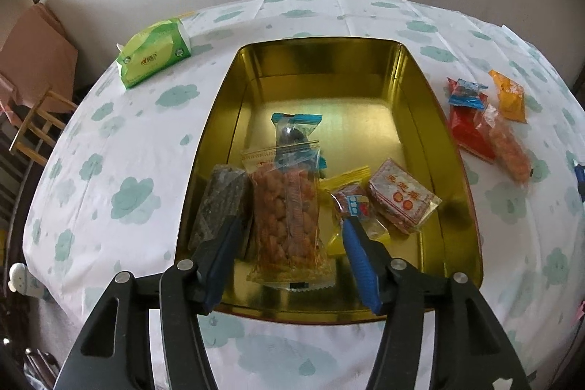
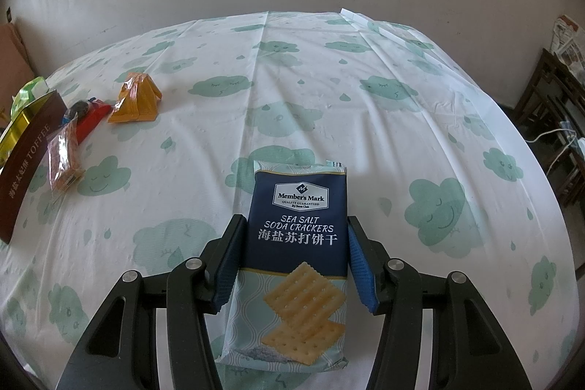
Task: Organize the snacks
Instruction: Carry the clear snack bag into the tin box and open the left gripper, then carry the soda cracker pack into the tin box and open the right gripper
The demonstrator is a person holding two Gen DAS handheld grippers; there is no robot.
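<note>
An open gold tin (image 1: pixel 413 90) holds several snacks: a dark bar (image 1: pixel 223 200), a clear packet of orange pieces (image 1: pixel 289 211), a blue-topped packet (image 1: pixel 296 130), a yellow wrapped sweet (image 1: pixel 351 200) and a red-patterned square packet (image 1: pixel 402 203). My left gripper (image 1: pixel 292 222) hangs open over the tin's near end. The clear packet lies between its fingers with a gap on each side. My right gripper (image 2: pixel 296 220) is shut on a navy sea salt soda cracker packet (image 2: pixel 298 229), just over the tablecloth.
Loose snacks lie right of the tin: a red packet (image 1: pixel 468 134), a clear orange packet (image 1: pixel 508 148), a small blue one (image 1: pixel 468 94) and an orange-yellow one (image 1: pixel 510 97). A green tissue pack (image 1: pixel 153 53) sits at the far left. A wooden chair (image 1: pixel 36 119) stands beyond the table's left edge.
</note>
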